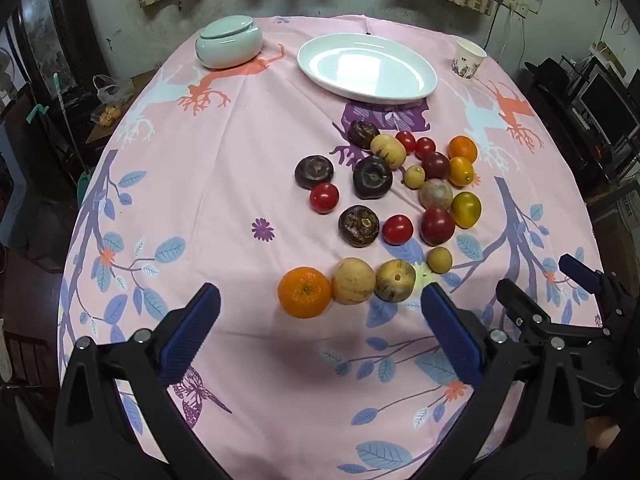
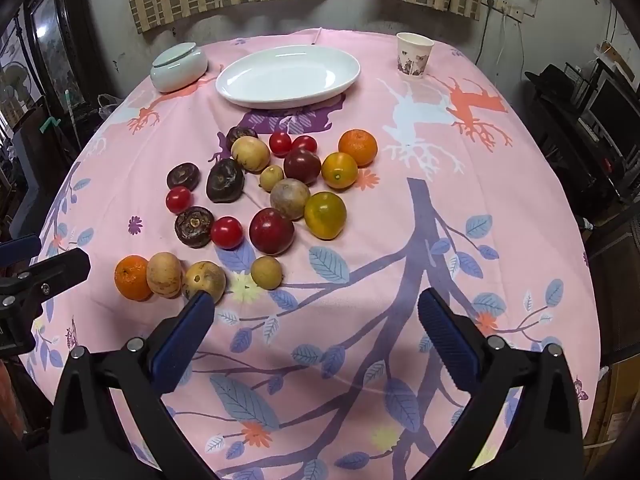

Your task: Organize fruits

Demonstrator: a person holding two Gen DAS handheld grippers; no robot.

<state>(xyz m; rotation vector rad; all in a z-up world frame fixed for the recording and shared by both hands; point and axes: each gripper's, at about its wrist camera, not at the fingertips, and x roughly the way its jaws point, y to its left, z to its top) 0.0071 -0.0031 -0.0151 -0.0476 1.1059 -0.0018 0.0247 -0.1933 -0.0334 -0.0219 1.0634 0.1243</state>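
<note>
A pink printed tablecloth (image 1: 240, 152) covers the table. At its far side sit an empty white oval plate (image 1: 366, 68), a pale lidded jar (image 1: 229, 42) and a paper cup (image 1: 469, 58). The fruits lie loose on the cloth between plate and grippers: dark brown flat-topped pieces, red tomatoes, yellow and tan round fruits, and a near row led by an orange mandarin (image 1: 305, 291).

The left gripper (image 1: 320, 304) and right gripper (image 2: 316, 312) both hang above the near cloth, jaws spread wide, nothing between them.

Risks, as judged from the layout:
- The fruits touch each other; closing on one may nudge its neighbours, and round pieces could roll toward the table edge.
- Soft tomatoes may bruise under firm pressure.
- The two grippers work close together and could collide.

The fisheye bends distances, the near table edge is cut off behind the gripper bodies, and several fruit kinds cannot be told for certain.
</note>
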